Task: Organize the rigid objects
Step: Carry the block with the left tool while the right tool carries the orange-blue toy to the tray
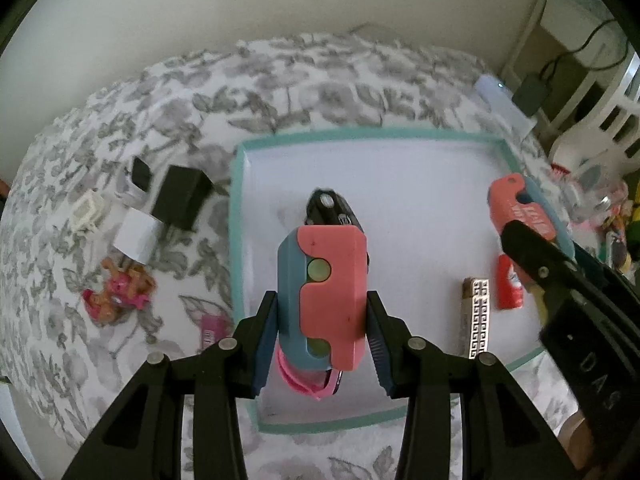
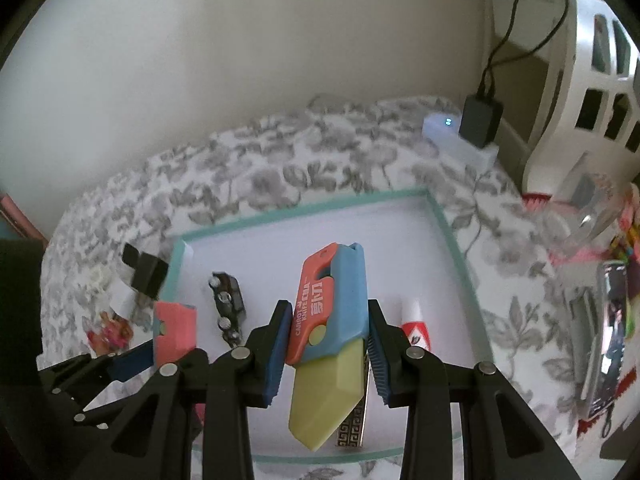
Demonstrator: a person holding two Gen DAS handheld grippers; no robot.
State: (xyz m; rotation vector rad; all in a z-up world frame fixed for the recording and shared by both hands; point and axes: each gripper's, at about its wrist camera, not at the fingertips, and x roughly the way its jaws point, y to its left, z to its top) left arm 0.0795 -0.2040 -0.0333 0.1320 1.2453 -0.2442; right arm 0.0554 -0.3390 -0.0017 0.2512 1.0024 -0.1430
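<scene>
My left gripper (image 1: 322, 344) is shut on a pink and blue toy block (image 1: 326, 300) with green dots and hangs over the white tray with a teal rim (image 1: 360, 136). A pink clip (image 1: 304, 380) shows under the block. My right gripper (image 2: 328, 344) is shut on an orange and blue carrot knife toy (image 2: 332, 308) whose yellow-green blade points toward the camera. It also hangs over the tray (image 2: 452, 240). In the tray lie a black studded piece (image 2: 228, 300), a red tube (image 2: 416, 328) and a patterned metal bar (image 2: 354, 436).
Left of the tray on the floral bedspread lie a black charger (image 1: 182, 200), a white box (image 1: 136, 238), a small white piece (image 1: 86, 212) and a pink toy figure (image 1: 116, 292). A white device (image 2: 448, 128) and a black adapter (image 2: 480, 120) sit at the back right. Clutter lines the right edge.
</scene>
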